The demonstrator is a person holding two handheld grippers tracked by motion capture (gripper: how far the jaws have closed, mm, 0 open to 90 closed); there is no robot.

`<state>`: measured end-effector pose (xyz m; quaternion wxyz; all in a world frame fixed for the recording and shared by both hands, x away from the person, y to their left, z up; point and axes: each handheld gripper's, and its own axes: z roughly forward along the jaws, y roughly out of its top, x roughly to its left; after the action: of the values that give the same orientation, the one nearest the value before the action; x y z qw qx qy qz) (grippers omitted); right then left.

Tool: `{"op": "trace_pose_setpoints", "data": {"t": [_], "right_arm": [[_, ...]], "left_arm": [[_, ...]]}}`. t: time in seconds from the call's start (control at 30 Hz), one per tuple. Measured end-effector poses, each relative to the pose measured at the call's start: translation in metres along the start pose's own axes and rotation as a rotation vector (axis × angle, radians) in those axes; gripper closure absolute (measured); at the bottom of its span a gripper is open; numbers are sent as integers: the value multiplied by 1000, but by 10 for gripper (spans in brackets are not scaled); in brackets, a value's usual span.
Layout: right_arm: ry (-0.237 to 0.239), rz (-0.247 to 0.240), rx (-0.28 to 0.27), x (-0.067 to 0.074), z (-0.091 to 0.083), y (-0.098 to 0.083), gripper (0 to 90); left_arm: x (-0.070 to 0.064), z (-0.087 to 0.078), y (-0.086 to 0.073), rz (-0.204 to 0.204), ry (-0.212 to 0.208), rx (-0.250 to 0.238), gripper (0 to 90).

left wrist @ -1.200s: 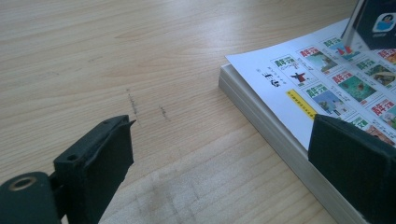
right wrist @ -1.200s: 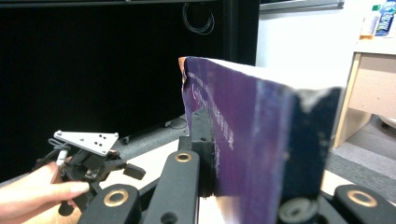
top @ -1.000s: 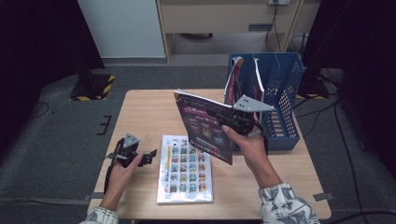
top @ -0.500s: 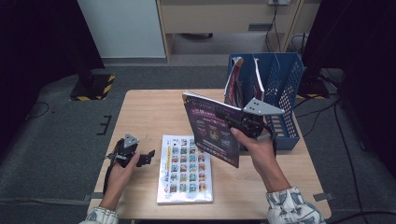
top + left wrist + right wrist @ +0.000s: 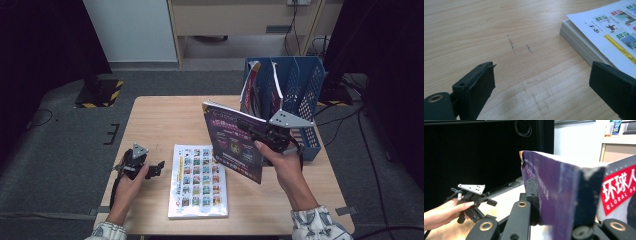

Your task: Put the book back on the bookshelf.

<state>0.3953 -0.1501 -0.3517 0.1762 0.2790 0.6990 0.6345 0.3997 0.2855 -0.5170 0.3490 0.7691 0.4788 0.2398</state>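
The right tongs (image 5: 257,134), clamped on the purple magazine (image 5: 232,142), now carry it farther right, closer to the blue file rack (image 5: 305,87).

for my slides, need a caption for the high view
Right gripper holds a purple magazine upright near the blue file rack.

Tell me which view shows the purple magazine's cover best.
The high view: the purple magazine stands upright in the right gripper, cover facing the camera. The right gripper view shows its edge clamped between the jaws. The left gripper view shows the white book instead.
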Motion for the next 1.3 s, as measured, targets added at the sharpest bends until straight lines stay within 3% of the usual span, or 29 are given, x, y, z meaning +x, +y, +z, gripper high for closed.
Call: {"op": "trace_pose_setpoints", "data": {"t": [1.3], "right_arm": [[-45, 23, 4, -9, -57, -8, 838]], "left_arm": [[0, 3, -2, 8, 16, 19, 57]]}}
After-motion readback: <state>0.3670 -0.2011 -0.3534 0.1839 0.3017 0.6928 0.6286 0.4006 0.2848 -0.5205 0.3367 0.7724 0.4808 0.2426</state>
